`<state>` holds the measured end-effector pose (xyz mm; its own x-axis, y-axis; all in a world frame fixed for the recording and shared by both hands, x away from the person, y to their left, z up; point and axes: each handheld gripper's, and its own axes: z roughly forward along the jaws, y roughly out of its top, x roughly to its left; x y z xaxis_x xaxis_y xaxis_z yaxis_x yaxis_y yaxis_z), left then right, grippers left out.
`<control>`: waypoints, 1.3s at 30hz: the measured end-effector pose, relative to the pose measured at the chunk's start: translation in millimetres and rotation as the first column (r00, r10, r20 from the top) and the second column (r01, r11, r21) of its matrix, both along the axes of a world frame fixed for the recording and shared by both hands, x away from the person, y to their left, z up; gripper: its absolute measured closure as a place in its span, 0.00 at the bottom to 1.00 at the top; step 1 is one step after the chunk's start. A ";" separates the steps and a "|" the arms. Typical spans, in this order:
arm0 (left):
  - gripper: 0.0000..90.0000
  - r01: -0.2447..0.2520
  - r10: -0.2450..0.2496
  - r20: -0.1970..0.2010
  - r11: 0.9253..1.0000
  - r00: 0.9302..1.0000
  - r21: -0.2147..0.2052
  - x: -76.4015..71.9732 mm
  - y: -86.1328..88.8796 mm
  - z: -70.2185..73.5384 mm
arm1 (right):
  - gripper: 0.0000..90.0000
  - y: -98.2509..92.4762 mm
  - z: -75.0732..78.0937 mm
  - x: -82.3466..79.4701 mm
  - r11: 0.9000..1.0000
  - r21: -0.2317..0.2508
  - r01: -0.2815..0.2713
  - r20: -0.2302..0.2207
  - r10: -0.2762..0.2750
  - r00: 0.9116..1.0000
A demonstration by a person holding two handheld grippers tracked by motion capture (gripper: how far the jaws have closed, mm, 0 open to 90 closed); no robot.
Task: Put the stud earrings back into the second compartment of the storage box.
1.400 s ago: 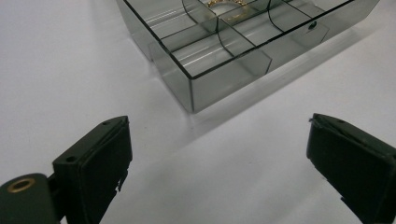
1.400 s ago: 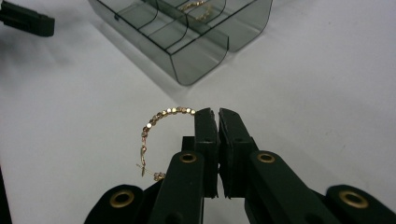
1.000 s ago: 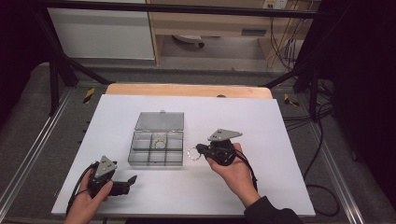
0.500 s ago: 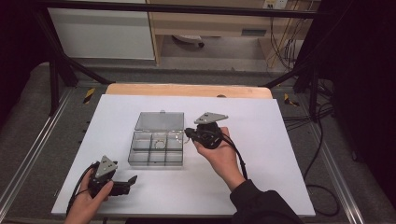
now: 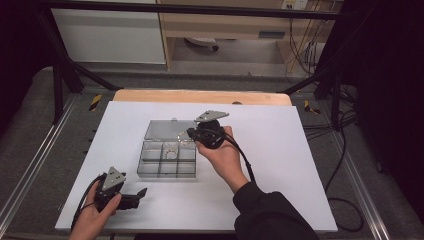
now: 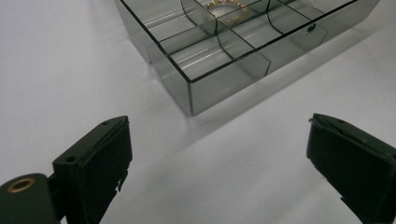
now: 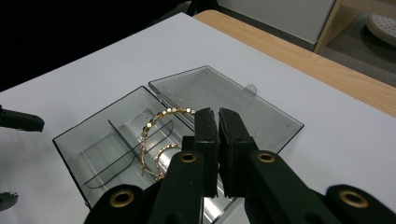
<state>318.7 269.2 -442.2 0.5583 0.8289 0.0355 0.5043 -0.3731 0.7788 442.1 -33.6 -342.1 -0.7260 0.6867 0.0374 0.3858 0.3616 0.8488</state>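
My right tool (image 5: pixel 192 133) hangs over the far right part of the box (image 5: pixel 167 159), jaws clenched on a gold bracelet (image 7: pixel 161 119). In the right gripper view the bracelet curves out to the left of the jaws and dangles above the open compartments. A second gold bracelet (image 5: pixel 171 151) lies in a far middle compartment (its clasp is too small to make out). The box sits mid-bench, its clear lid (image 5: pixel 167 130) folded back flat on the far side. My left tool (image 5: pixel 136 196) rests low on the white bench (image 5: pixel 300 165) at the near left, jaws released and wide apart with nothing between them. It points right, towards the near left corner of the box.
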 end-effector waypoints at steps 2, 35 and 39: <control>0.08 -0.001 0.001 -0.001 1.000 1.000 0.000 0.1 0.1 0.0 | 0.97 4.3 0.2 2.6 1.000 -0.007 -0.005 0.004 0.005 1.000; 0.09 -0.031 0.032 0.032 0.999 0.999 -0.030 0.3 6.6 5.4 | 0.97 46.2 -23.4 20.2 0.996 -0.082 -0.047 -0.036 0.044 0.998; 0.09 -0.037 0.038 0.030 0.999 0.999 -0.032 0.6 7.3 5.4 | 0.97 51.7 -29.4 19.6 0.994 -0.095 -0.057 -0.045 0.052 0.998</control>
<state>319.3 276.5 -436.9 0.5257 0.8503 0.0253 0.4933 -0.3289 0.8053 461.7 18.0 -371.5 -0.7616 0.6480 0.0050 0.3984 0.4621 0.7923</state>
